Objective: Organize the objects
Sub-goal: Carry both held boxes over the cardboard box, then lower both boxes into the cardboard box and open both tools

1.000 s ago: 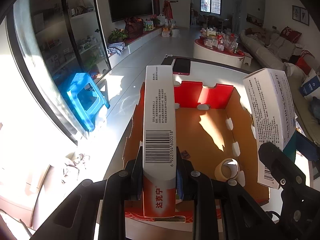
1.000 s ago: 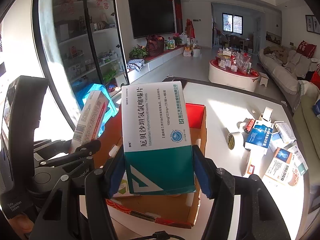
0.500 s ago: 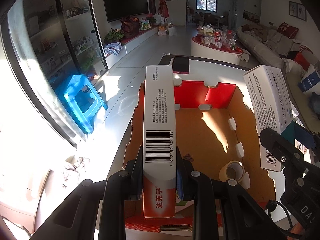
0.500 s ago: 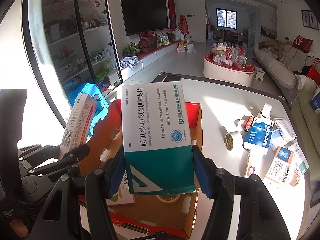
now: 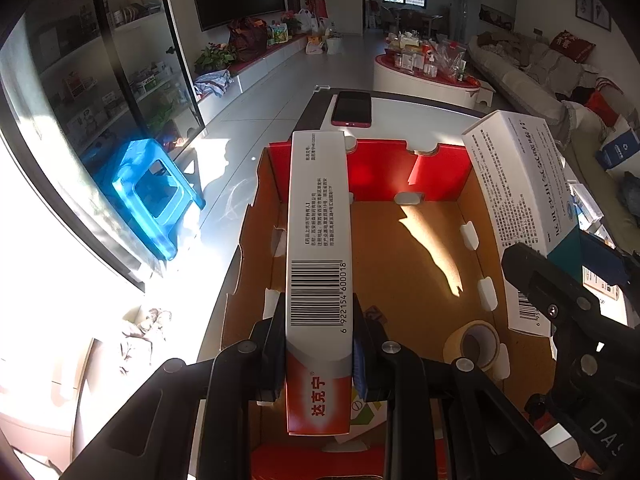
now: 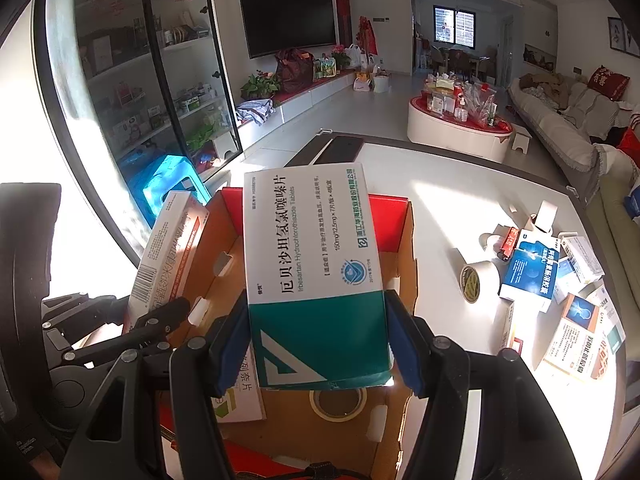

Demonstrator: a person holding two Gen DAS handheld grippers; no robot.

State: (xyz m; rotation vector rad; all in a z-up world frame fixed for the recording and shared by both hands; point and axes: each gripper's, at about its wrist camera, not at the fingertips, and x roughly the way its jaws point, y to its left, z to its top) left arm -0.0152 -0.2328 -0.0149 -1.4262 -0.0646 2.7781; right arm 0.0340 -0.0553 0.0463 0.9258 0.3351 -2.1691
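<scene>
Sunlit white table (image 6: pixel 440 184) bearing open cardboard box (image 5: pixel 400 248). Above it: left tongs (image 5: pixel 319 356) pinching narrow red-white carton (image 5: pixel 318 240); right tongs (image 6: pixel 320 344) clamping wide teal-white carton (image 6: pixel 312 248).

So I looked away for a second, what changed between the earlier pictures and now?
Both grippers, left and right, sank nearer the cardboard tray. Nothing was released: the red-and-white box and the green-and-white box remain clamped. The tape roll remains inside.
</scene>
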